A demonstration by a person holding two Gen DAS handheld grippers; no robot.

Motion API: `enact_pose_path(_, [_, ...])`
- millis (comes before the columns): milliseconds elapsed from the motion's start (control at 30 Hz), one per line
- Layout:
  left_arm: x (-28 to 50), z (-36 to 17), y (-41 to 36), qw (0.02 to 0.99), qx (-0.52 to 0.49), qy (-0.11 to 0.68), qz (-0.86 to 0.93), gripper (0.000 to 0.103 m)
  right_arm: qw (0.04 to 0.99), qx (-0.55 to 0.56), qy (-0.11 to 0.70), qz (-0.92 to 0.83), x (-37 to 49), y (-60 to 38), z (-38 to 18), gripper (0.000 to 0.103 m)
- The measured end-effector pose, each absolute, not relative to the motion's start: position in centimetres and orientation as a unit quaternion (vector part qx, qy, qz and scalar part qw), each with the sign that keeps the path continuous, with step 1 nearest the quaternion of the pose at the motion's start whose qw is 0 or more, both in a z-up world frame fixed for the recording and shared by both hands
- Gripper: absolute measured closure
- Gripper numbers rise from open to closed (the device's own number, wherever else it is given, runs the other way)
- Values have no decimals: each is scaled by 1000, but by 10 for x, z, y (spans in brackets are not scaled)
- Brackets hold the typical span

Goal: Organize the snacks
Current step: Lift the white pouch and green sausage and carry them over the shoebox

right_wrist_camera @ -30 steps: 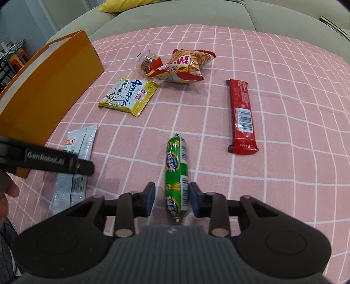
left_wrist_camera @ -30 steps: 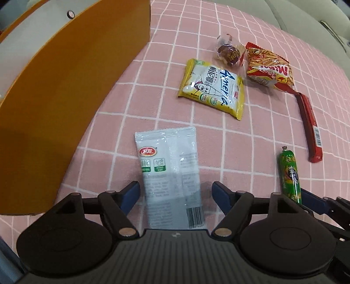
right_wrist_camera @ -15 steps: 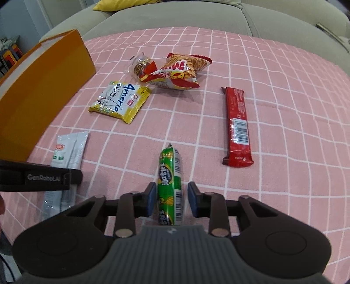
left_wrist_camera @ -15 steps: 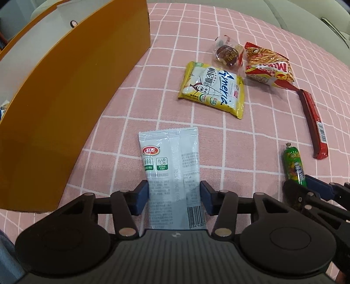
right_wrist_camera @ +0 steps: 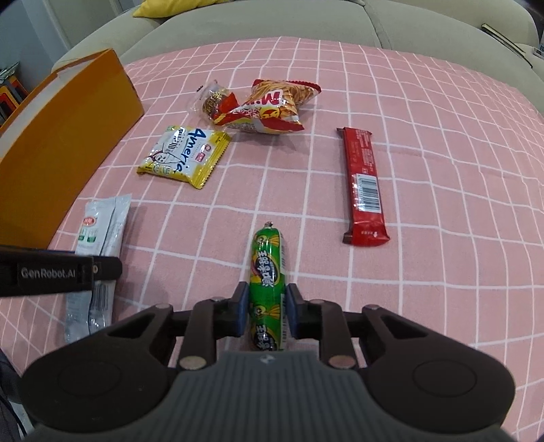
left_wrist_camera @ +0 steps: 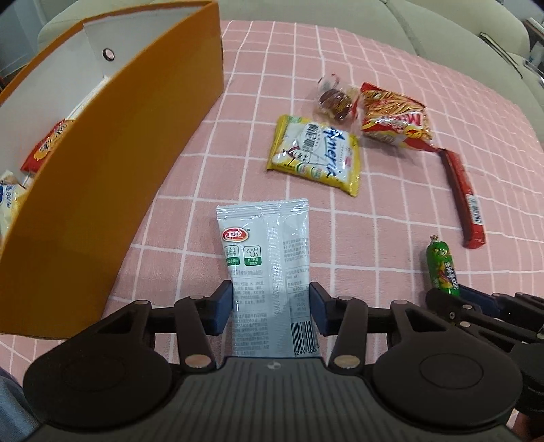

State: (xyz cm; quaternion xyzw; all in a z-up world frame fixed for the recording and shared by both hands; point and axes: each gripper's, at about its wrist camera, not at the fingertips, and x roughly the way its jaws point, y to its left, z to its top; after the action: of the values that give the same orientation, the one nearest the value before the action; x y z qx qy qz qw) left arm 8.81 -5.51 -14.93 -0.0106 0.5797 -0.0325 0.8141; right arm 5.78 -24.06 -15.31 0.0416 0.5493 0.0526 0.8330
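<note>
My left gripper [left_wrist_camera: 271, 307] is shut on a grey-white snack pouch [left_wrist_camera: 267, 251], its near end between the blue pads. My right gripper [right_wrist_camera: 266, 307] is shut on a green sausage stick [right_wrist_camera: 267, 268]; the stick also shows in the left wrist view [left_wrist_camera: 442, 267]. Both snacks sit low over the pink checked cloth [right_wrist_camera: 442, 163]. The orange box [left_wrist_camera: 112, 163] stands open at the left, with snack packs inside [left_wrist_camera: 47, 146]. The pouch also shows in the right wrist view [right_wrist_camera: 102, 231].
A yellow packet [right_wrist_camera: 185, 154], a red-orange chip bag [right_wrist_camera: 275, 105], a clear-wrapped sweet [right_wrist_camera: 212, 98] and a red bar [right_wrist_camera: 365, 183] lie on the cloth ahead. A beige sofa [right_wrist_camera: 306, 20] runs behind the cloth.
My left gripper closed from wide open onto the grey-white pouch. My right gripper tightened on the green sausage. Both grippers rose a little, and the box's inside came into view.
</note>
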Motion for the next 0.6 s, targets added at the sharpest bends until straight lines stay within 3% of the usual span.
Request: enact_pose_path(600, [68,-75,-35,845,-24,529,-72,49,843,84,525,86,42,-219,-92,84])
